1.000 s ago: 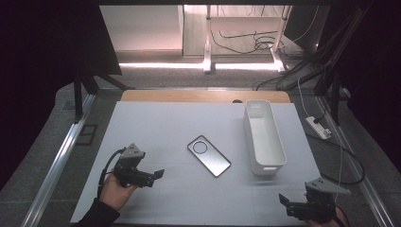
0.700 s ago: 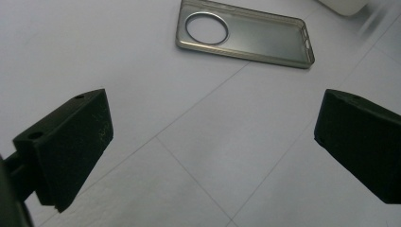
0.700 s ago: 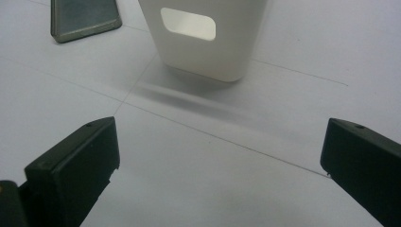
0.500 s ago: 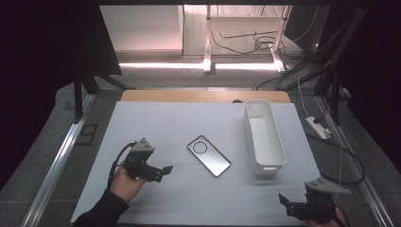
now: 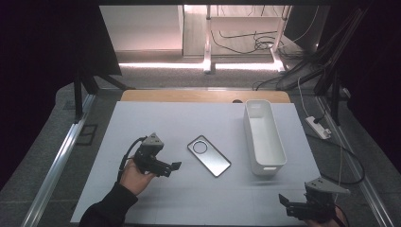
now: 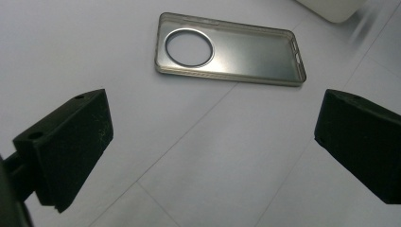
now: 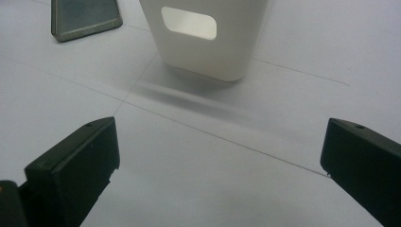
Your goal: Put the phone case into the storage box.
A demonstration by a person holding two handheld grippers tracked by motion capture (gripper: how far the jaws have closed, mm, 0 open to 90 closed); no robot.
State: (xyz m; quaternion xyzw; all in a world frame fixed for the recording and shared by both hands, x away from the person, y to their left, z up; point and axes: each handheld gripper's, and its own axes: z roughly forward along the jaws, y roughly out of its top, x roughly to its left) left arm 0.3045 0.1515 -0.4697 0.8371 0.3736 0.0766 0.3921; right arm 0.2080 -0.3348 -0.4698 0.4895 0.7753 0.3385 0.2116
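My left gripper point(image 5: 173, 167) sits near the left-centre of the white table point(image 5: 156, 118), jaws spread wide and holding nothing, pointed toward the phone case point(image 5: 208, 155). The case lies flat, open side up, in the middle of the table, just right of the gripper and apart from it. In the left gripper view the case point(image 6: 229, 56) lies ahead and beyond the jaws, its round camera cut-out toward the left and its long axis running across my line of approach.

As I judge it, the step in hand is the reach for the case. To do it well I would come in low and square to a long edge, so one jaw slips under or inside the thin rim and the other lands on the outer wall. The case looks soft and shallow, so a shut from above would likely just skid it over the smooth table.

Right of the case stands the white bin point(image 5: 263, 136), long, open-topped and apparently empty, close to the case's right end but not touching. It limits any approach from that side, and I judge a push to the right would run the case against it. My right gripper point(image 5: 286, 203) waits at the near right corner, jaws apart and empty; its view faces the bin's near end with the handle slot point(image 7: 189, 22), and a corner of the case point(image 7: 82, 16).
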